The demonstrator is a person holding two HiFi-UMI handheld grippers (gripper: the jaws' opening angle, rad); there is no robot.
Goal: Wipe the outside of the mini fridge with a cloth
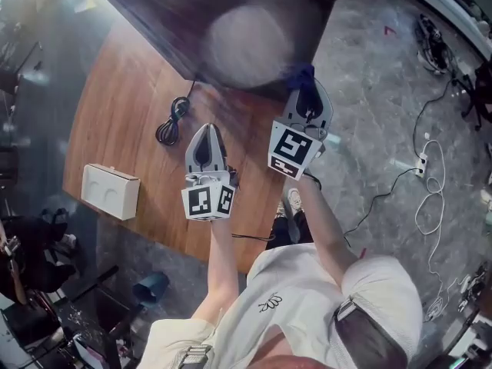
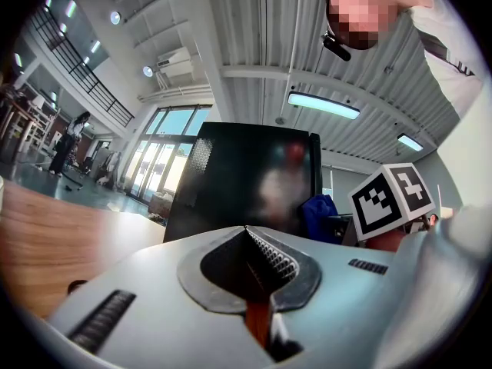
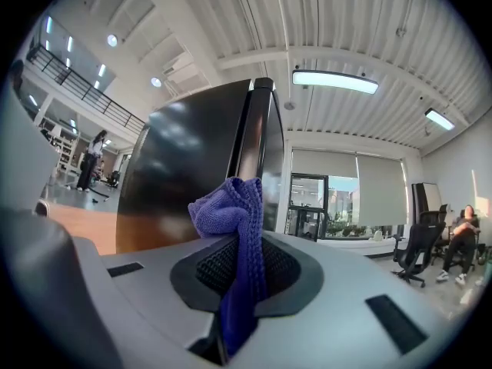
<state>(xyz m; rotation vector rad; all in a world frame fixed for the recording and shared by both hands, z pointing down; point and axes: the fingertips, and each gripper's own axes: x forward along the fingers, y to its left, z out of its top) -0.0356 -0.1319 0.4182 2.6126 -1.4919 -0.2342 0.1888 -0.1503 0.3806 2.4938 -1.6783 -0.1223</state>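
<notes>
Two grippers face the mini fridge (image 3: 192, 152): right gripper (image 3: 242, 264) clamps the cloth (image 3: 231, 206), probably not touching yet; left gripper (image 2: 252, 261) closed, empty. Next: press cloth on, stroke.

My cloth (image 3: 233, 206): violet-blue, ribbed weave. The mini fridge (image 3: 188, 160): glossy black. The table (image 1: 123, 129) under the fridge: warm brown woodgrain. My right gripper (image 3: 237, 264): grey shell, black pads, black-and-white marker squares.

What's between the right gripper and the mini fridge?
Only the purple cloth, clamped in the right gripper and bunched toward the mini fridge; the right gripper view shows it.
</notes>
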